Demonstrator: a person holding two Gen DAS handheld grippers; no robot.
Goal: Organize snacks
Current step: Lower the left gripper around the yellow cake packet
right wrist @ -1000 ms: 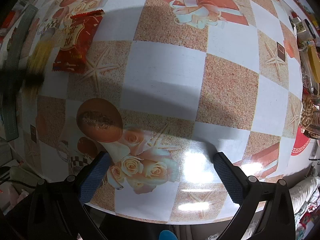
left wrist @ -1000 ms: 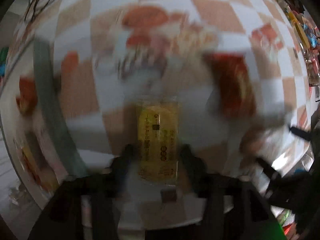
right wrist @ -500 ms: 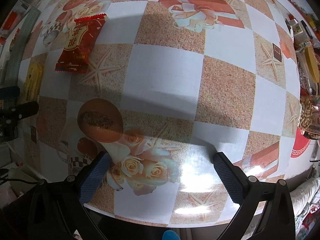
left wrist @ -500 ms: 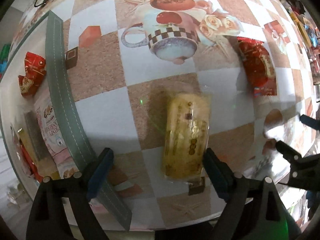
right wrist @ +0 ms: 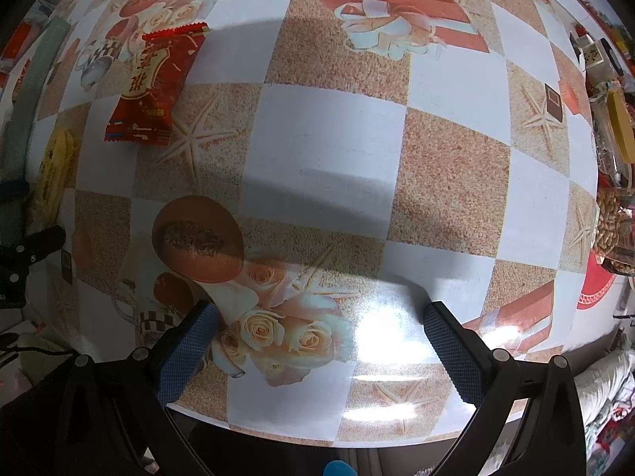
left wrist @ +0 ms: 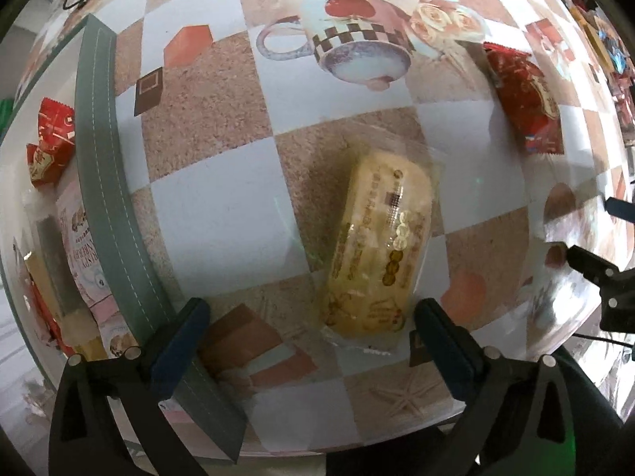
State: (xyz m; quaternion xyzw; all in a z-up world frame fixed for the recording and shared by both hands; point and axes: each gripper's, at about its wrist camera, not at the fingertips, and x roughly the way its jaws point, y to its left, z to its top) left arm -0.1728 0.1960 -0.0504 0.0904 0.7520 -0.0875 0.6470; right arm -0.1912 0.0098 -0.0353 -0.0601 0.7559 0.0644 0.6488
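A yellow snack packet (left wrist: pixel 381 246) in clear wrap lies flat on the checked tablecloth. My left gripper (left wrist: pixel 309 313) points down over its near end. Its jaws are opening, the packet sits by the right finger, and neither pad presses on it. A red snack packet (left wrist: pixel 524 103) lies farther right, apart from it. In the right wrist view the red snack packet (right wrist: pixel 154 87) is at upper left and the yellow snack packet (right wrist: pixel 55 166) is at the left edge. My right gripper (right wrist: pixel 319 317) stands open over the printed roses with nothing between its fingers.
A grey-green tray rim (left wrist: pixel 107 182) runs down the left, with several snack packets beyond it, among them a small red packet (left wrist: pixel 49 142). Peanuts (right wrist: pixel 611 230) and other snacks crowd the table's right edge. The table's front edge is just below both grippers.
The left jaws have spread wide and let go of the yellow packet, which now lies on the cloth. The tray rim has come closer to the left finger. The right gripper has not moved.
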